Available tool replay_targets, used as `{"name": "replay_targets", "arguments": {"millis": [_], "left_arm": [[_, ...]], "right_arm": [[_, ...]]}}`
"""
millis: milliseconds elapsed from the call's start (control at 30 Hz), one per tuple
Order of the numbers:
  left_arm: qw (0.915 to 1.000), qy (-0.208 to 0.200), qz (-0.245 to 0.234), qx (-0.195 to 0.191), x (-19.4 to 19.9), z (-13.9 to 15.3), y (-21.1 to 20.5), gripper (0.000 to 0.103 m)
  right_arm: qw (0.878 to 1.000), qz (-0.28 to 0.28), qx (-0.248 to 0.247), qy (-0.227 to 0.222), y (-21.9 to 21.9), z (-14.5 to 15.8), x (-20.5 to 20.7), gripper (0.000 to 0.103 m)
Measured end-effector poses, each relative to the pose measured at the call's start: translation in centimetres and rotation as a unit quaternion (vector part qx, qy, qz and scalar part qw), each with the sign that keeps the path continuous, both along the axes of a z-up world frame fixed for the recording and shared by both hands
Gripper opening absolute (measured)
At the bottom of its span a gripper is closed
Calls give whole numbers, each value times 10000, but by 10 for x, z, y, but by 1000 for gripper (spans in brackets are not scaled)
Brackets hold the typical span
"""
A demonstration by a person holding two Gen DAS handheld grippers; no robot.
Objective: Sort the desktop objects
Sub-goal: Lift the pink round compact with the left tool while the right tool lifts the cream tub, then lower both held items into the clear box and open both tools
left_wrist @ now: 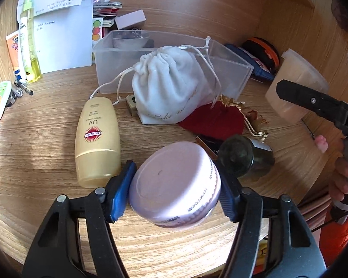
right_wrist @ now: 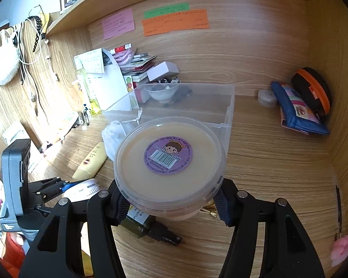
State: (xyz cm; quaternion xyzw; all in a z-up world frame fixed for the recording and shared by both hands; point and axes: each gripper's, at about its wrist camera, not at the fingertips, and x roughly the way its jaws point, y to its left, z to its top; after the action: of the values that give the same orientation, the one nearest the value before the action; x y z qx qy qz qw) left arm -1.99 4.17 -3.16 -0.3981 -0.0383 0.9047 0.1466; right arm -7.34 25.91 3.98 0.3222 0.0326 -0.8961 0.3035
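I have my left gripper (left_wrist: 175, 181) clamped on the pink jar (left_wrist: 174, 185) and my right gripper (right_wrist: 169, 200) clamped on the tub (right_wrist: 170, 164), the clear bin (right_wrist: 229, 106) at twelve o'clock, and the tilted jar may slip

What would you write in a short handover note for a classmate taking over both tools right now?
Left tool: shut on the pink jar, held above the desk.
Right tool: shut on the lidded tub, also lifted.
The clear bin sits behind the white pouch and appears to hold nothing sorted yet.
Left to do: place both held items, then the sunscreen bottle, white pouch, red pouch and dark bottle.
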Motion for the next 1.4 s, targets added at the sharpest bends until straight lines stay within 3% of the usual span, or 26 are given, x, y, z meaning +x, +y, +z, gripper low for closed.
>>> {"name": "replay_targets", "arguments": {"millis": [300, 700, 1100, 1400], "left_arm": [[9998, 128, 183, -12, -1, 12, -5, 65], [9956, 841, 373, 157, -2, 68, -22, 65], [9936, 951, 252, 559, -46, 105, -31, 65], [9930, 1075, 281, 398, -82, 127, -34, 65]], "right_arm": [[9999, -5, -35, 157, 0, 13, 1, 56], [9990, 6, -77, 449, -3, 38, -10, 56], [9979, 89, -31, 637, -19, 60, -40, 56], [9983, 51, 117, 563, -31, 58, -69, 56]]}}
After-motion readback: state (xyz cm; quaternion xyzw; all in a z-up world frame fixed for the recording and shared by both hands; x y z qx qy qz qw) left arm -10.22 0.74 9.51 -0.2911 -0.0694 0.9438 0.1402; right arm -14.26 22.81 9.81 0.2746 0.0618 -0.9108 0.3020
